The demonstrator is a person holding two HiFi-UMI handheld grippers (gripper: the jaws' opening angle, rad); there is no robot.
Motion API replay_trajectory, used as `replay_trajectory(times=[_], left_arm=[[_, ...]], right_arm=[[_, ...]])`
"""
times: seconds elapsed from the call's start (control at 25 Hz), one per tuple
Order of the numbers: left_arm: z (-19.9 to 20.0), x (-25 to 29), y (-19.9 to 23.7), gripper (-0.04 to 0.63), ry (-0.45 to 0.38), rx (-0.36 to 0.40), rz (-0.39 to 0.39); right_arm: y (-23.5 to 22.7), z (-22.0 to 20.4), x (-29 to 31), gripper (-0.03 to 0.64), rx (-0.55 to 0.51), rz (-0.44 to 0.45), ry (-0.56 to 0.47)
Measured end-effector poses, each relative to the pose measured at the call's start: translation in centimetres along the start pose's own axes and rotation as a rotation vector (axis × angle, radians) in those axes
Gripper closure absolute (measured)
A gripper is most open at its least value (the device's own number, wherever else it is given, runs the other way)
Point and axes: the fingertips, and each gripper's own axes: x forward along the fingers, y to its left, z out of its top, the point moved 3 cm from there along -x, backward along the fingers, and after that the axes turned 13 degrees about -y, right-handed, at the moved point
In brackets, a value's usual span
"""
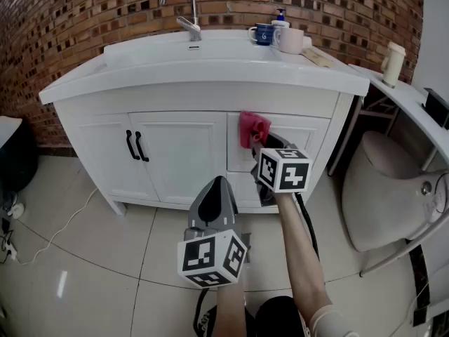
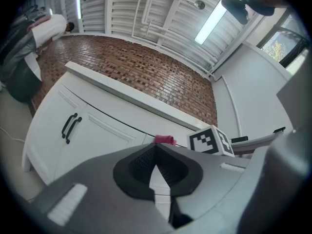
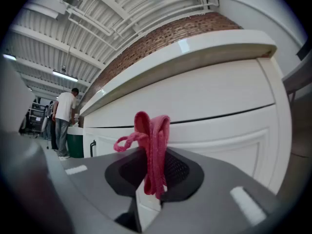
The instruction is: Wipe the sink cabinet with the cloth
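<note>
Our right gripper (image 3: 154, 172) pinches the pink cloth (image 3: 155, 135) tight, right by the white sink cabinet (image 1: 175, 149) front. Our left gripper (image 2: 155, 151) is pressed together, holding nothing, lower down.

Clamping a pink cloth (image 3: 154, 140) upright in the right gripper (image 3: 150, 186), jaws closed on it. Facing the white sink cabinet (image 3: 214, 106) just beneath its countertop (image 3: 195, 50). Showing a person (image 3: 62, 121) standing far off at the left.

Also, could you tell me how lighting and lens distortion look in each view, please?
Head view: even light, sink cabinet top slightly bowed. Left gripper view: heavy fisheye, ceiling lamp glaring. Right gripper view: cloth sharp, sink cabinet strongly curved.
</note>
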Motion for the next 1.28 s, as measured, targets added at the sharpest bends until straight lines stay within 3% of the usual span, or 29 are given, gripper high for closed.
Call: replay_trajectory(times=[0.32, 0.48, 0.56, 0.72, 0.88, 1.0, 1.16, 1.28], left_arm=[[-3.0, 0.6, -3.2, 0.580, 0.056, 0.027, -0.043], [-4.2, 1.1, -4.8, 0.580, 0.086, 0.068, -0.076], [-4.1, 1.0, -4.8, 0.580, 0.086, 0.064, -0.063], [-3.0, 0.6, -4.2, 0.580, 0.050, 0.043, -0.030], [-1.1, 0.0, -2.8, 0.580, 0.021, -0.007, -0.015], [1.8, -0.5, -0.4, 0.580, -0.013, -0.038, 0.009], [4.6, -1.3, 2.4, 0.580, -0.052, 0.006, 0.072], [4.6, -1.5, 3.0, 0.580, -0.057, -0.007, 0.083]], right_arm=[[-17.2, 2.8, -8.4, 0.555, -0.021, -0.328, -0.018], [-21.0, 4.2, -11.3, 0.555, -0.025, -0.388, -0.022], [-19.0, 5.0, -12.0, 0.555, -0.001, -0.327, -0.062], [-10.1, 3.1, -10.2, 0.555, 0.063, -0.122, -0.111], [-1.2, -3.5, -5.6, 0.555, 0.106, 0.050, -0.025], [3.8, -7.7, -2.7, 0.555, 0.036, 0.140, 0.041], [5.5, -11.2, 0.1, 0.555, -0.053, 0.147, 0.087], [3.0, -11.9, -0.2, 0.555, -0.048, 0.059, 0.081]])
